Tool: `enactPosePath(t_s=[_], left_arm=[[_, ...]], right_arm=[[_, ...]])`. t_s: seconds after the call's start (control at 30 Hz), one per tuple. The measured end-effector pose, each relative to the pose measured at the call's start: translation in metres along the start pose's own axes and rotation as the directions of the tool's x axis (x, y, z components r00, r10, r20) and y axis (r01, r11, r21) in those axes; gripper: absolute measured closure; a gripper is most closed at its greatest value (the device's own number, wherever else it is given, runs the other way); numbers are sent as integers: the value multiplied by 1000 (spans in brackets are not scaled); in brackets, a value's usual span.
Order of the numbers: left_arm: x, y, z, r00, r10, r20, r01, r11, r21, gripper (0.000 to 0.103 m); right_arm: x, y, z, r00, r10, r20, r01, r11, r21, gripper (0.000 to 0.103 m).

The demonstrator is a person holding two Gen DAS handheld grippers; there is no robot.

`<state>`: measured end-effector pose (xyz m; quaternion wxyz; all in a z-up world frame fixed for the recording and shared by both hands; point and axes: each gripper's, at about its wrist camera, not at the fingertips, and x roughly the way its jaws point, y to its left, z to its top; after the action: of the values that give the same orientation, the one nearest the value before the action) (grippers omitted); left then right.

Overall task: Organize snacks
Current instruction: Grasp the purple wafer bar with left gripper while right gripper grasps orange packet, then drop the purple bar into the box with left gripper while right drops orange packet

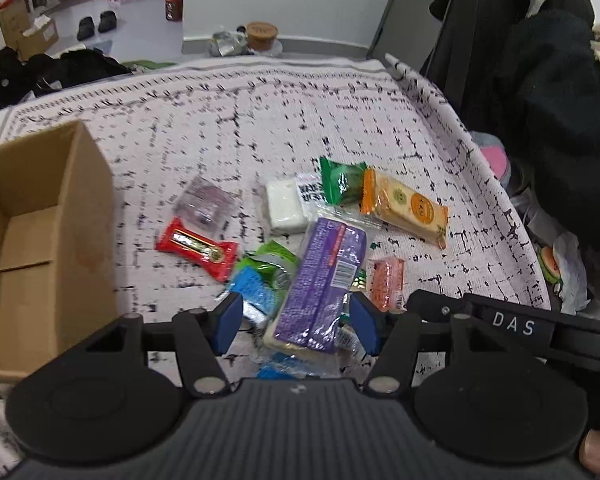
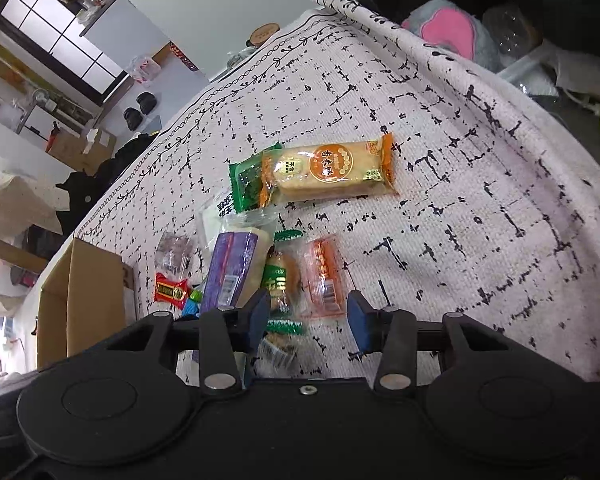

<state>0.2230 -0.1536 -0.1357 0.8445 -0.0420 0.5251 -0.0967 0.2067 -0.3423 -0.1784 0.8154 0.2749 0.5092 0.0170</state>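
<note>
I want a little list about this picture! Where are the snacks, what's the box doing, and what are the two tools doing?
surface: patterned white cloth
box: open cardboard box at the left, nothing seen inside
snacks: loose pile beside the box
purple packet: between the left tool's blue pads, not clearly squeezed
orange wafer packet: small, in front of the right tool
red candy: lying alone, nearest the box
cracker packet: orange ends, lying farthest away
left tool: open around the purple packet
right tool: open, nothing gripped
</note>
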Motion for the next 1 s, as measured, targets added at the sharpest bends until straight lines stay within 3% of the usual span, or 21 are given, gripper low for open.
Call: enactPosePath(t_s=[0.33, 0.57, 0.63, 0.73, 0.8, 1.0], left_arm=[[42, -7, 6, 997, 13, -75, -12, 1000, 5, 45], [64, -14, 9, 993, 23, -114, -18, 999, 45, 45], [70, -15, 10, 991, 30, -128, -25, 999, 46, 57], [72, -16, 13, 991, 40, -128, -33, 998, 54, 67], [68, -17, 16, 992, 48, -116, -39, 996, 83, 70], [53, -13, 24, 995, 48, -86, -40, 995, 89, 72]], right_arm=[[27, -15, 12, 998, 30, -54, -25, 996, 85, 65], [42, -15, 15, 997, 25, -78, -19, 997, 81, 65], [44, -15, 16, 996, 23, -81, -17, 997, 80, 66], [46, -11, 17, 997, 11, -78, -6, 998, 63, 76], [47, -8, 16, 996, 14, -85, -10, 999, 52, 83], [36, -3, 12, 998, 39, -45, -38, 999, 39, 86]])
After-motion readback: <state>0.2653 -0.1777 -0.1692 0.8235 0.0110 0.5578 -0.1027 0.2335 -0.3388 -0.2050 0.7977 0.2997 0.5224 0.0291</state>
